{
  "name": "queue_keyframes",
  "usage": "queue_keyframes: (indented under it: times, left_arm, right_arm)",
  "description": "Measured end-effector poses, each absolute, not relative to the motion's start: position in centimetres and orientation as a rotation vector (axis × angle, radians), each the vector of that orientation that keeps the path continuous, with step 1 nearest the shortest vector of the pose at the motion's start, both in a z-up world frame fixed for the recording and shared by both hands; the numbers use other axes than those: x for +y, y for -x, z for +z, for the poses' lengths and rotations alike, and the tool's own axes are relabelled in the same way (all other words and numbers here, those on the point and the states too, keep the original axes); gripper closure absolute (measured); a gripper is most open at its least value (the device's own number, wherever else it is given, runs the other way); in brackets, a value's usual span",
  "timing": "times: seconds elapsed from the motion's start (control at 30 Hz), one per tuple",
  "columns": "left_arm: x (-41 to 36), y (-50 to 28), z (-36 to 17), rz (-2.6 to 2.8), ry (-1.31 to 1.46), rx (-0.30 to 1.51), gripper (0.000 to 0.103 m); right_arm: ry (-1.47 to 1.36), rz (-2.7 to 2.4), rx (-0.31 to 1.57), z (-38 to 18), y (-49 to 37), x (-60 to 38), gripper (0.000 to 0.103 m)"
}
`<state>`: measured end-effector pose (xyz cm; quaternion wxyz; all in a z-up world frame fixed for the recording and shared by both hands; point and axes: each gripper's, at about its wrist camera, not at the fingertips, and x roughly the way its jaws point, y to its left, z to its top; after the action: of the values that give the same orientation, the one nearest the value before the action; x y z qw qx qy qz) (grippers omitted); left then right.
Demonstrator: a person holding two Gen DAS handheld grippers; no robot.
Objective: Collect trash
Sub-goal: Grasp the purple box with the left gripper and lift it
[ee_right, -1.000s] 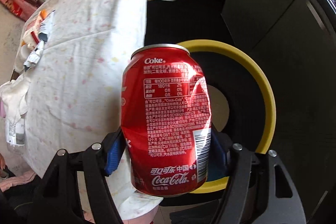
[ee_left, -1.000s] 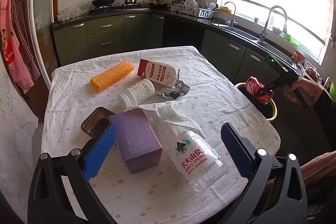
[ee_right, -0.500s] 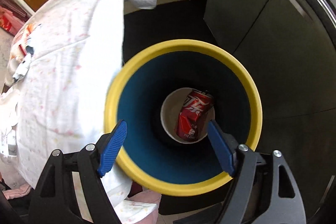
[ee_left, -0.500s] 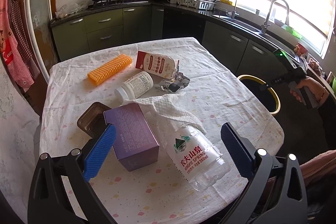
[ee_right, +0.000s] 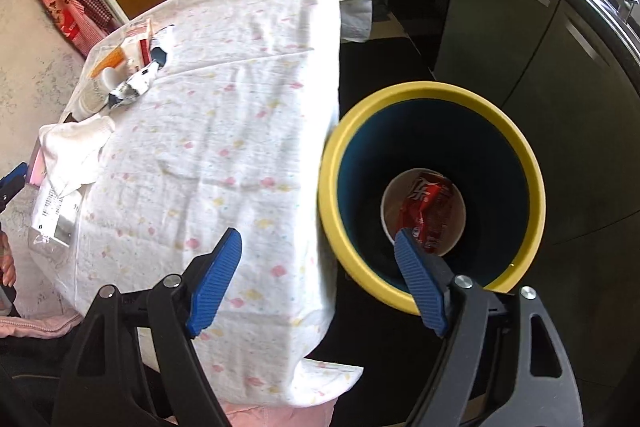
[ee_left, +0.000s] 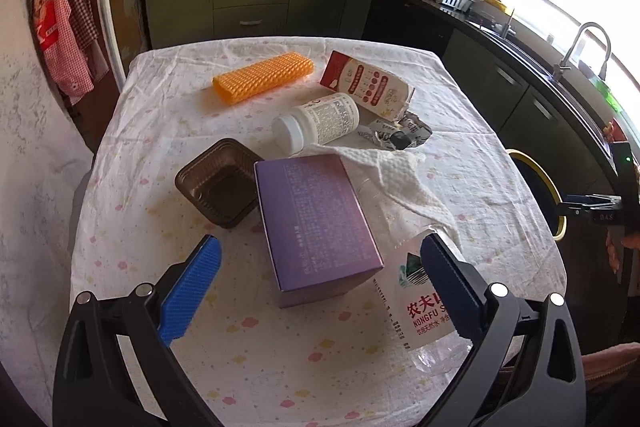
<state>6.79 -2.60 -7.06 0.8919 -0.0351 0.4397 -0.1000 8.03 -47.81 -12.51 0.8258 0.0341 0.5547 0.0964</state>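
Since a second ago, the Coke can point(ee_right: 426, 213) has left our right gripper point(ee_right: 320, 281) and lies crumpled at the bottom of the yellow-rimmed bin point(ee_right: 532, 187), which stands on the dark floor just beside the table's corner. Our right gripper's fingers stand wide with nothing between them, one blue pad over the tablecloth point(ee_right: 240, 115) and the other over the bin's mouth.

Our left gripper point(ee_left: 320, 285) has come lower and closer over the table, and its fingers also stand wide, gripping nothing. Between them we see the purple box point(ee_left: 316, 223); the Nongfu Spring water bottle point(ee_left: 416, 307) lies on its side, partly behind the right-hand pad. A white paper towel point(ee_left: 392, 175) is draped over the bottle's far end. Just left of the box sits a brown plastic tray point(ee_left: 218, 183). Farther back lie a white pill bottle point(ee_left: 320, 121), a crumpled foil wrapper point(ee_left: 396, 135), a red-and-white milk carton point(ee_left: 366, 89) and an orange honeycomb roll point(ee_left: 262, 77).
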Motion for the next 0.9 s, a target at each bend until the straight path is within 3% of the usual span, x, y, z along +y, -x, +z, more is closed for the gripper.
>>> queue_keyframes:
  times: [0.3, 0.43, 0.5, 0.6, 0.9]
  left_arm:
    - [-3.2, -6.4, -8.5, -0.168, 0.055, 0.931, 0.006]
    - [-3.6, -6.8, -9.5, -0.160, 0.045, 0.939, 0.017]
    - [-3.4, -7.1, -10.1, -0.156, 0.058, 0.955, 0.031]
    - [-2.8, -7.5, -10.7, -0.149, 0.087, 0.957, 0.042]
    - [-1.5, -7.4, -10.4, -0.178, 0.091, 0.881, 0.047]
  right_arm:
    - [-0.075, 0.242, 1.179, -12.3, -7.7, -46.6, 0.028]
    - [-0.073, 0.254, 1.185, -12.6, -7.8, -46.3, 0.028]
    - [-0.071, 0.258, 1.187, -12.6, -7.8, -46.1, 0.028]
    - [-0.069, 0.263, 1.191, -12.8, -7.8, -46.0, 0.028]
    - [-0.063, 0.279, 1.202, -13.3, -7.9, -45.3, 0.028]
